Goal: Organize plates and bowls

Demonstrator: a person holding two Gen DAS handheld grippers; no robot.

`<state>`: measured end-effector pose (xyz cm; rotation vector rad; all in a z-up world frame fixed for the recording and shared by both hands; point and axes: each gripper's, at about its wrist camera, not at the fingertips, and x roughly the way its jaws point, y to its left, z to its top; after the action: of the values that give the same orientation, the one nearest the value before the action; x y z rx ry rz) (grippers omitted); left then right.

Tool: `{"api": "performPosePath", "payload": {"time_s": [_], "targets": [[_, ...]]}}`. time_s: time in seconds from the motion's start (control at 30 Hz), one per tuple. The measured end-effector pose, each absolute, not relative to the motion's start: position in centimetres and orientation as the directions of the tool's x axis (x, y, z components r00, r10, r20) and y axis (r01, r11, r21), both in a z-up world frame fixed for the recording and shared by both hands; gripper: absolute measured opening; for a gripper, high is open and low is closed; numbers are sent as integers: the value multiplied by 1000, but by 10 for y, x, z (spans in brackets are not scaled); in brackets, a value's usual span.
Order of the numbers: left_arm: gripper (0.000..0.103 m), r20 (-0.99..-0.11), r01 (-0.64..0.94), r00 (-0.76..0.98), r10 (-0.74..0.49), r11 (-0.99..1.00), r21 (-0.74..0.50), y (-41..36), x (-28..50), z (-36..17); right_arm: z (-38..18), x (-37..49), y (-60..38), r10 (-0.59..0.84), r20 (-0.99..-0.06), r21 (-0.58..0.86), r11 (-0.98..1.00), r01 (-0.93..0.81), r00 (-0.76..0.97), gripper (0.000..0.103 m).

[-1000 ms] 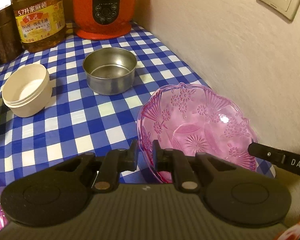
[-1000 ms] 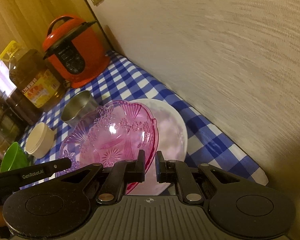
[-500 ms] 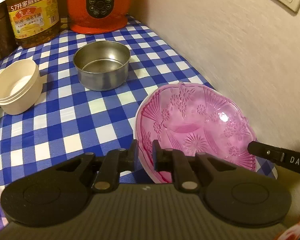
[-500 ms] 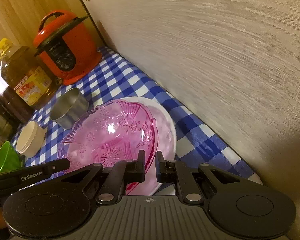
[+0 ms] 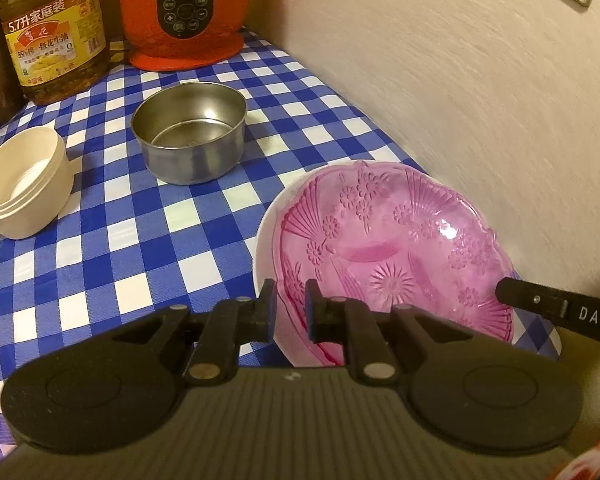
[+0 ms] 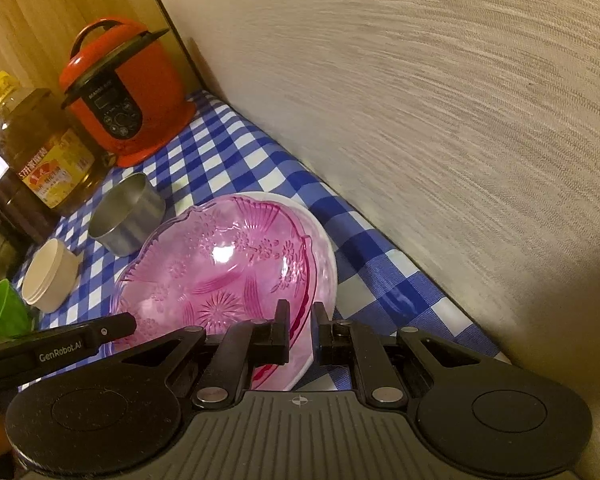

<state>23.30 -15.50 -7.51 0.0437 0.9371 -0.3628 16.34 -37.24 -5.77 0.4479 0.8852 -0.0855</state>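
A pink cut-glass bowl (image 5: 388, 248) hangs low over a white plate (image 5: 262, 240) on the blue checked cloth, by the wall. Whether it touches the plate I cannot tell. My left gripper (image 5: 290, 300) is shut on the bowl's near-left rim. My right gripper (image 6: 301, 318) is shut on the opposite rim of the bowl (image 6: 220, 272), with the white plate (image 6: 326, 264) showing behind it. Each wrist view also catches one of the other gripper's fingers (image 5: 560, 312) at the bowl's edge.
A steel bowl (image 5: 190, 132) and a cream bowl (image 5: 24, 188) stand on the cloth to the left. A green bowl (image 6: 2, 316) lies beyond them. An oil bottle (image 5: 52, 40) and a red cooker (image 5: 184, 12) stand at the back. The wall (image 5: 460, 100) runs close on the right.
The pink bowl has come down lower over the white plate, whose rim now shows at its left edge. Both grippers kept their hold on the rim.
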Motion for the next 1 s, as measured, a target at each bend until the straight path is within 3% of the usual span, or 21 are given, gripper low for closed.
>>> {"api": "performPosePath", "payload": {"time_s": [0.6, 0.63, 0.7, 0.87, 0.97, 1.0], "targets": [[15, -794, 329, 537, -284, 938, -113, -156, 234, -76, -57, 163, -374, 109, -756, 344, 905, 249, 646, 10], [17, -791, 329, 543, -283, 938, -109, -156, 233, -75, -57, 163, -375, 110, -753, 346, 905, 248, 649, 10], [31, -780, 330, 557, -284, 938, -106, -155, 232, -72, -55, 162, -375, 106, -742, 348, 905, 245, 661, 11], [31, -765, 313, 576, -288, 942, -119, -148, 230, -64, -50, 161, -376, 102, -727, 348, 907, 236, 679, 13], [31, -759, 299, 583, -290, 945, -131, -143, 228, -59, -47, 159, -376, 94, -718, 348, 907, 239, 689, 28], [31, -758, 295, 584, -290, 946, -135, -141, 227, -58, -45, 158, -375, 92, -716, 347, 907, 239, 692, 39]]}}
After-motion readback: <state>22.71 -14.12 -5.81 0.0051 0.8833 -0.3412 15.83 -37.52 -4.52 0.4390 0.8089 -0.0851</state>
